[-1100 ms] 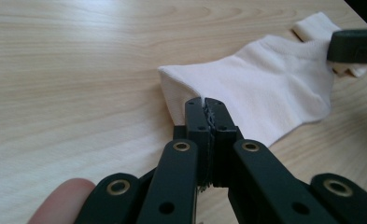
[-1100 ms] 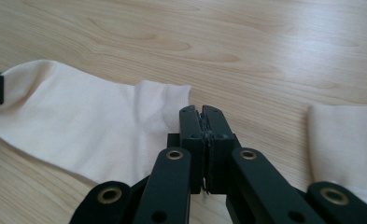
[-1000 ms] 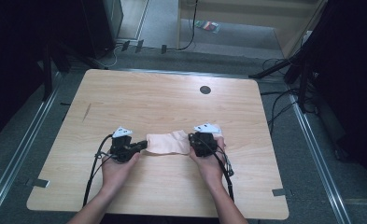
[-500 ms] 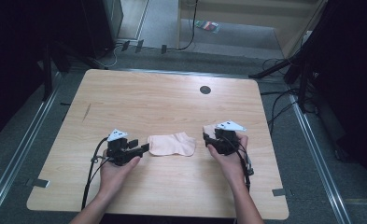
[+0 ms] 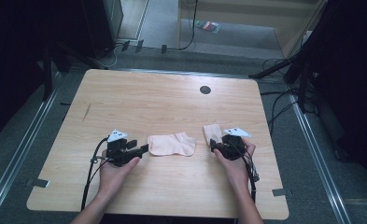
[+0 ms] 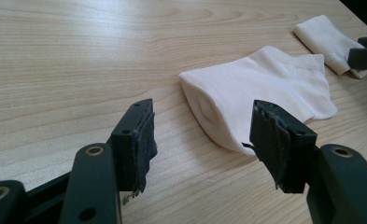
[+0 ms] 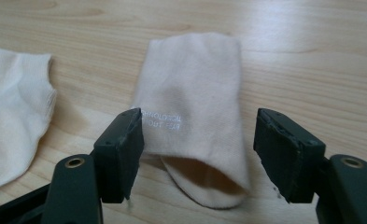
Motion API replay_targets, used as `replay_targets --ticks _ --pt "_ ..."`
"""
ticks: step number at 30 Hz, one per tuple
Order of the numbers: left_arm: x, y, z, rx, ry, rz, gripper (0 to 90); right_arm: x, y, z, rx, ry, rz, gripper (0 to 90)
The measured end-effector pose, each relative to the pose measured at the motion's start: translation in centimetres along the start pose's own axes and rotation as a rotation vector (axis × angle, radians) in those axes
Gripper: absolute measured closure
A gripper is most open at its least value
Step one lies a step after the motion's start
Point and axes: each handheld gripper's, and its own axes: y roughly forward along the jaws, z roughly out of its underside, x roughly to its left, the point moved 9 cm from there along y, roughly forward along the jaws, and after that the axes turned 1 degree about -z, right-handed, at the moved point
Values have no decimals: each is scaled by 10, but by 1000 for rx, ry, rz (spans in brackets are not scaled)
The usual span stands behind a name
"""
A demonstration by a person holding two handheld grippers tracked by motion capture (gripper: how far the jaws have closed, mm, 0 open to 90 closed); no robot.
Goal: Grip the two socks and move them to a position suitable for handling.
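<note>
In the high view, you are holding the left gripper [image 5: 141, 150] low over the near part of the wooden table [image 5: 153, 100], its tip lying just beside the left end of the first sock [image 5: 172, 144], which is lying flat near the table's middle. Your right gripper [image 5: 213, 144] is sitting to the right, at the near end of the second sock [image 5: 212, 132], which is lying lengthwise, well apart from the first.

In the left gripper view, your jaws are standing spread, having just been opening, with nothing pinched. The first sock [image 6: 260, 91] is lying just beyond them, its near edge passing behind the right pad [image 6: 268, 135]. The second sock [image 6: 326, 39] is lying farther off at the upper right.

In the right gripper view, your jaws are also standing spread and have just been widening. The second sock [image 7: 195, 116], bearing small white lettering, is lying between them with its open end nearest you; the left pad [image 7: 135, 144] is sitting right at its edge, the right pad clear of it. The first sock [image 7: 13, 112] is showing at the left.
</note>
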Motion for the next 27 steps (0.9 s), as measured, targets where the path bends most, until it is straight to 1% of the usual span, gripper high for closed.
replay_targets --ticks 1,3,4,5,6,7,9,10,12,13,14,16,17,20,21,23,24,27 --pt "0 0 0 -2 -1 -1 414 2 2 2 6 -3 0 338" --pt "1 -1 -1 -6 -1 -1 418 4 7 4 10 -14 14 364" --pt "1 -1 -1 -6 1 -1 420 5 8 4 6 -8 13 401" --pt "1 -1 0 -5 5 -1 422 5 8 3 -2 -3 17 469" --pt "1 -1 0 -7 2 -1 424 6 8 2 -8 1 27 569" --pt "1 -2 1 -3 5 1 425 7 8 2 -13 3 23 653" --pt "1 -1 2 0 6 0 426 11 7 2 -20 0 5 789" --pt "2 -1 3 5 8 2 426 12 7 2 -25 -9 5 831" --pt "2 -1 5 8 3 3 426 14 5 1 -30 -16 6 847" --pt "2 -1 4 6 3 2 426 14 4 0 -40 -14 -2 849" --pt "3 -2 4 2 5 2 426 14 1 -1 -46 -5 -4 850" --pt "3 -4 4 -1 3 3 426 13 -6 -4 -62 -1 -4 851" --pt "3 -5 4 0 3 5 426 13 -11 -5 -76 3 -8 852" --pt "4 -8 4 -4 7 3 426 14 -24 -6 -93 0 -14 851" --pt "4 -9 4 -3 9 3 426 16 -29 -6 -95 3 -19 851" --pt "3 -12 5 -4 7 4 426 20 -39 -4 -105 -8 -26 851" --pt "3 -14 6 -3 12 6 427 22 -44 -3 -108 -4 -31 851" --pt "-1 -17 8 -5 17 11 427 28 -58 2 -113 -6 -48 851"
